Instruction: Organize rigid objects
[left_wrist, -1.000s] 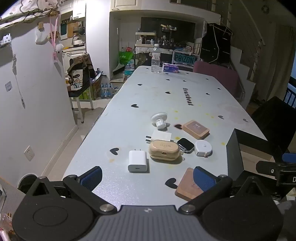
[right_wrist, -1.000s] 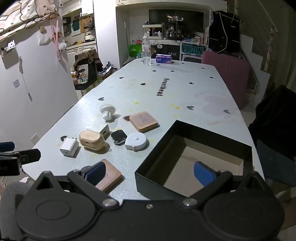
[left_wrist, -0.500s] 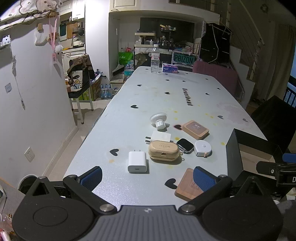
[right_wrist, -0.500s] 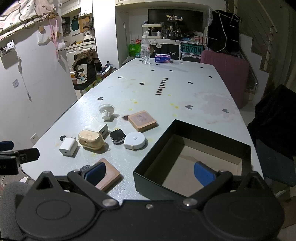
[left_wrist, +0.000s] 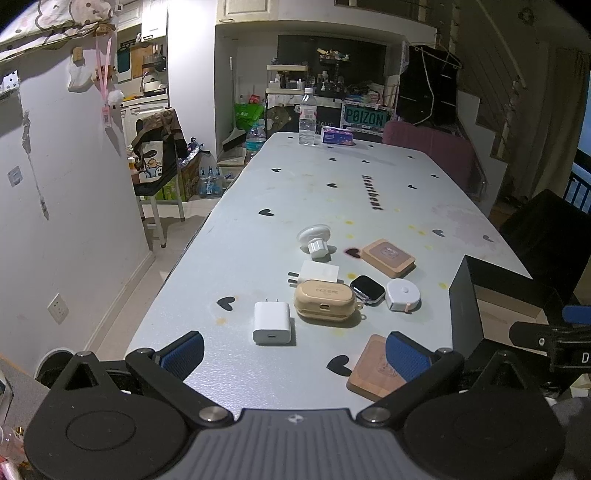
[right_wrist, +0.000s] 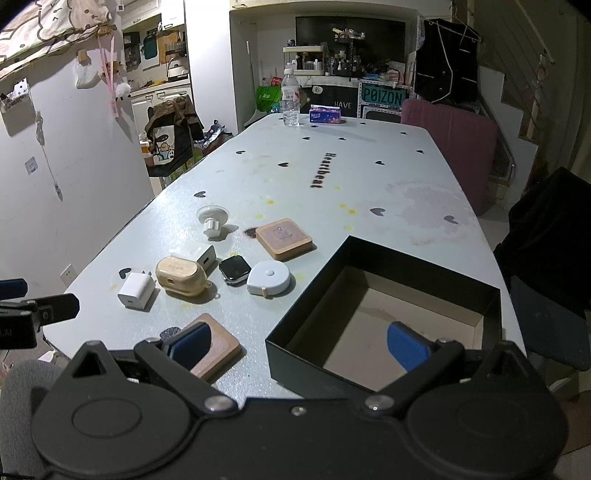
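From my left gripper (left_wrist: 293, 354), the charger (left_wrist: 271, 322) lies just ahead on the table (left_wrist: 295, 192), the case (left_wrist: 324, 298) right of it, then the watch (left_wrist: 367, 289) and the tape measure (left_wrist: 402, 294). A second plug (left_wrist: 317, 272) sits behind the case. The near coaster (left_wrist: 373, 369) lies under my right finger. Farther ahead are the knob (left_wrist: 315, 238) and the far coaster (left_wrist: 388, 257). The box (right_wrist: 388, 310) is off to the right, below my right gripper (right_wrist: 299, 341). The bottle (left_wrist: 307, 117) stands at the far end.

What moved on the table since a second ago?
Nothing on the table moved. Only the right gripper crept forward a little, open and holding nothing. The left gripper kept still, open too. The box is still empty.
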